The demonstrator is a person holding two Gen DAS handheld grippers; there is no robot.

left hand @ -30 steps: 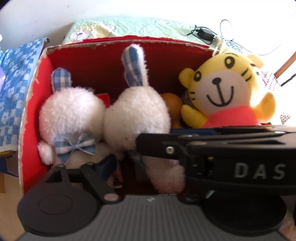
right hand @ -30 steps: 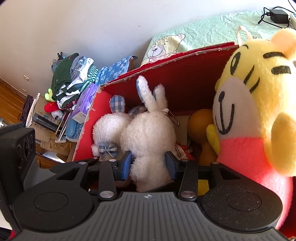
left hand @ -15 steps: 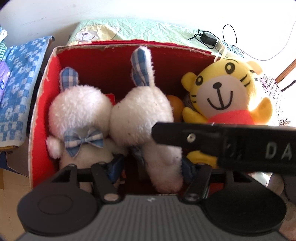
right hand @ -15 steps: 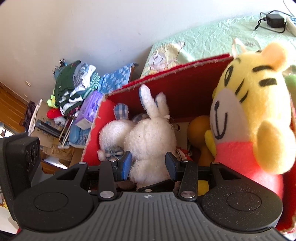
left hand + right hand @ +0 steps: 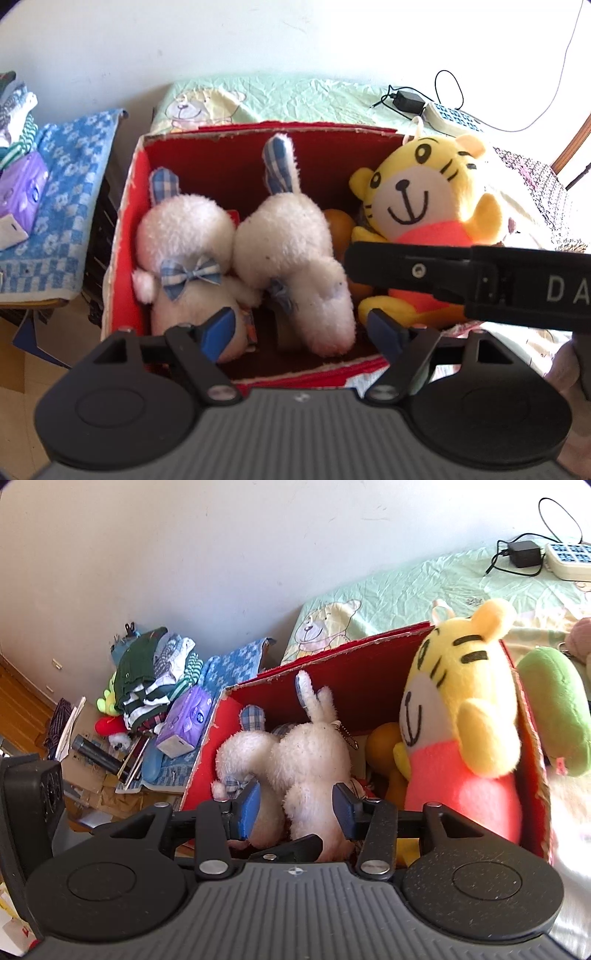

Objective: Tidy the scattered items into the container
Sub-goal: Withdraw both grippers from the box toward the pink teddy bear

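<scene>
A red cardboard box [image 5: 125, 221] [image 5: 369, 672] holds two white plush rabbits with blue checked ears [image 5: 184, 236] [image 5: 291, 251], a yellow tiger plush in a red shirt [image 5: 417, 199] [image 5: 461, 709] and an orange toy [image 5: 338, 225] [image 5: 382, 738]. My left gripper [image 5: 303, 328] is open and empty above the box's near rim. My right gripper [image 5: 295, 808] is open, its blue pads on either side of a rabbit's [image 5: 314, 753] lower body, apart from it. The right gripper's finger [image 5: 424, 269] crosses the left wrist view in front of the tiger.
A green plush [image 5: 554, 709] lies outside the box's right wall. A mint bedsheet [image 5: 295, 99] with a charger [image 5: 406, 101] and power strip [image 5: 454, 118] lies behind. A blue towel [image 5: 62, 206], a purple tissue pack [image 5: 184, 720] and piled clothes [image 5: 147, 679] are to the left.
Both grippers have pulled back and up out of the box. The left gripper has opened wider, and more of the bed and room shows. The toys stay in place.
</scene>
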